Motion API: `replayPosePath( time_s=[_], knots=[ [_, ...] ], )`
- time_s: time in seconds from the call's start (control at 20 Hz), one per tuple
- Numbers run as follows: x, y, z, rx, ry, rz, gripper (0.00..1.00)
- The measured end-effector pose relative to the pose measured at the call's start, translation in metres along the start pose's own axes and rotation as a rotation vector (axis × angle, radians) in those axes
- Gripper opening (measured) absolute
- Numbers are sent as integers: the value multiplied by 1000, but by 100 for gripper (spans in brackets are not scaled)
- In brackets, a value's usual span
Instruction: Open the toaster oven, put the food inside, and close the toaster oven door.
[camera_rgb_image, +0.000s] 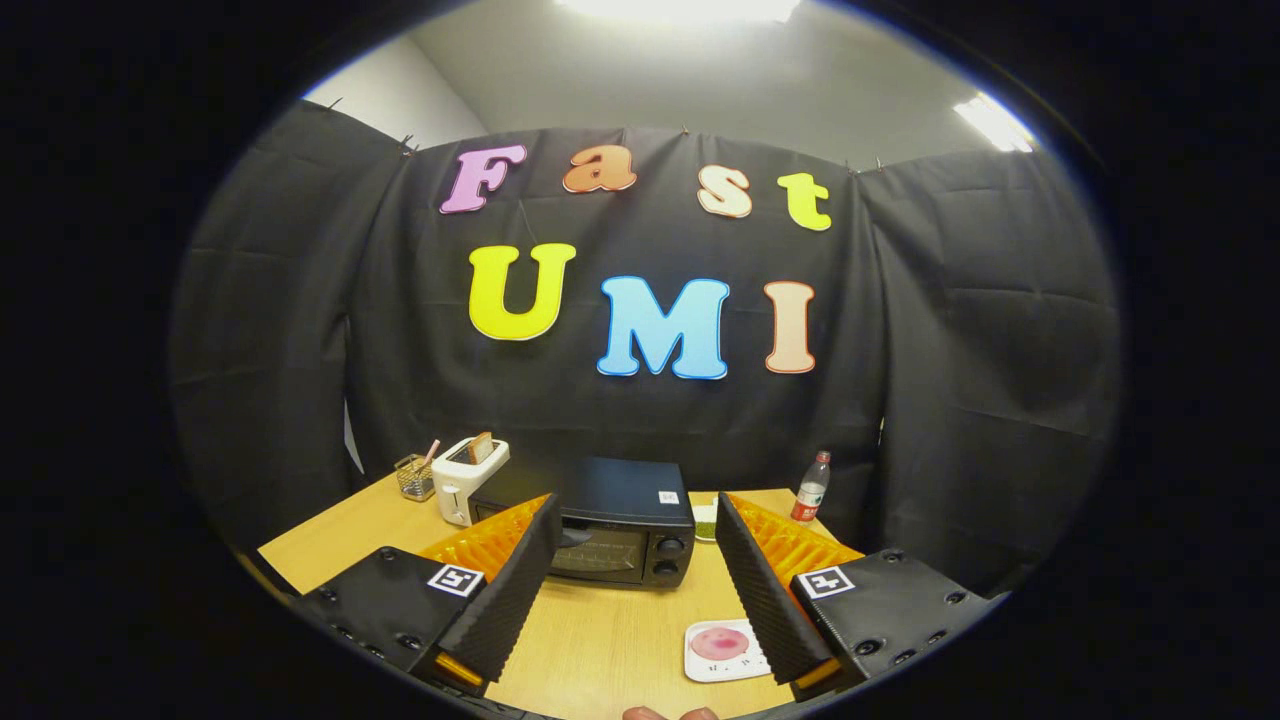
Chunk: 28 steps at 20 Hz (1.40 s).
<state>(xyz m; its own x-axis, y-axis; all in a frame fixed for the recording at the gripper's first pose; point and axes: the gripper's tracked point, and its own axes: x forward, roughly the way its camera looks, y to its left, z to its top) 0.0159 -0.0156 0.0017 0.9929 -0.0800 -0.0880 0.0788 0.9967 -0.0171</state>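
A black toaster oven stands on the wooden table, just beyond my fingers, with its glass door shut and two knobs on its right side. A small white plate holding a pink round piece of food lies on the table close to my right finger, nearer than the oven. My gripper hangs above the table, open wide, with nothing between its fingers. The left finger overlaps the oven's left front corner in view.
A white pop-up toaster with a slice in it stands left of the oven, and a wire basket sits further left. A plastic bottle stands at the back right. Something green lies right of the oven.
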Motion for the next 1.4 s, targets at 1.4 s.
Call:
replayPosePath(
  time_s=[1.4],
  knots=[
    [232,103,-140,48,378,38,99]
  ],
)
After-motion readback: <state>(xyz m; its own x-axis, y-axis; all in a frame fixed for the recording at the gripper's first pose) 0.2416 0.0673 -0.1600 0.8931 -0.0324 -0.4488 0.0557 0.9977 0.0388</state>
